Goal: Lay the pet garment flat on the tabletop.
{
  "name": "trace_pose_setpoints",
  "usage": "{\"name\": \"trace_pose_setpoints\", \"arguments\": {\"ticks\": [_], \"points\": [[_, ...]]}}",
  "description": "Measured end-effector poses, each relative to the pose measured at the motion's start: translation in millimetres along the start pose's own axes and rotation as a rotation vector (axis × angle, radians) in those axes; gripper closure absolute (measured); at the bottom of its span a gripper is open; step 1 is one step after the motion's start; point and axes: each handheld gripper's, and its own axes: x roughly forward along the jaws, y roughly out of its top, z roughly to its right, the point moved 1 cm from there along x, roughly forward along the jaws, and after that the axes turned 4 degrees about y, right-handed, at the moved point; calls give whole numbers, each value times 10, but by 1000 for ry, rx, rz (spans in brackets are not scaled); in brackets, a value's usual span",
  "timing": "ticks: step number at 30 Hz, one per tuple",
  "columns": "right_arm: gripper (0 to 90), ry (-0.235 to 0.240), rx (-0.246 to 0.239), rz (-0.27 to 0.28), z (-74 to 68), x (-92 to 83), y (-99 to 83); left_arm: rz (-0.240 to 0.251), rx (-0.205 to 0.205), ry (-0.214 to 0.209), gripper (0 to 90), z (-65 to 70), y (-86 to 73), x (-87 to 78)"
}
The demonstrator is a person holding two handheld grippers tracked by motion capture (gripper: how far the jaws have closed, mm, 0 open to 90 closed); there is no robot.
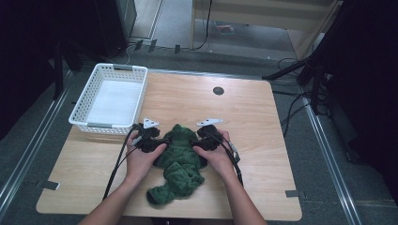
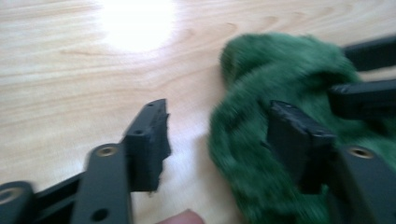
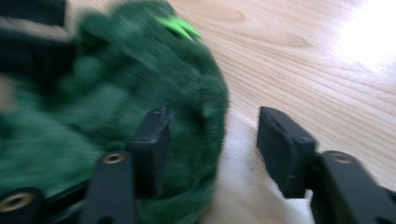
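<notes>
While your hands sit either side of it, the fuzzy dark-green fleece garment point(image 1: 179, 161) lies crumpled on the light wood tabletop point(image 1: 253, 126), near the front edge and approx. mid-width. Its long axis runs from the bunched end between your claws back toward you, tilted a bit to your left, ending in a narrow sleeve-like tip.

L claw point(image 2: 217, 140): jaws part open w/ bare wood in the gap; one jaw rests against the fleece edge, nothing pinched. R claw point(image 3: 212, 149): jaws part open too, straddling the fleece rim, one jaw sunk in the pile, the other over bare wood; no squeeze visible. Both gripper views are blurred.

White slotted plastic basket point(image 1: 83, 104) sits at the far-left corner, well apart from the fleece. Open wood lies to the right and far side; front edge is close behind the tip.
</notes>
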Motion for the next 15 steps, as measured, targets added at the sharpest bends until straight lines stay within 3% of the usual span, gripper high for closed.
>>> {"name": "trace_pose_setpoints", "arguments": {"ticks": [1, 2, 3, 5, 7, 10, 11, 12, 14, 15], "points": [[713, -5, 7, 21, 19, 9, -10, -13, 20, 0, 544, 8, 3, 33], [846, -2, 27, 55, 73, -9, -29, -20, 35, -5, 700, 8, 1, 52], [846, -2, 27, 55, 73, -9, -29, -24, 47, -17, 700, 2, -9, 65], [889, 10, 50, 100, 134, -62, -59, -25, 85, -28, 852, -31, -31, 62], [897, 5, 40, 133, 181, -119, -98, -24, 106, -47, 881, -39, -39, 65], [887, -4, 2, 112, 190, -117, -172, -12, 112, -17, 859, -15, -40, 85], [778, -17, 7, 92, 197, -114, -205, -1, 97, 6, 699, -9, -31, 95], [778, -17, 7, 92, 197, -114, -205, 4, 85, 4, 699, -15, -26, 97], [572, -29, 40, 91, 221, -166, -201, 8, 55, -58, 584, -62, -11, 69], [498, -50, 57, 105, 237, -244, -188, 13, 58, -68, 540, -75, -5, 41]]}}
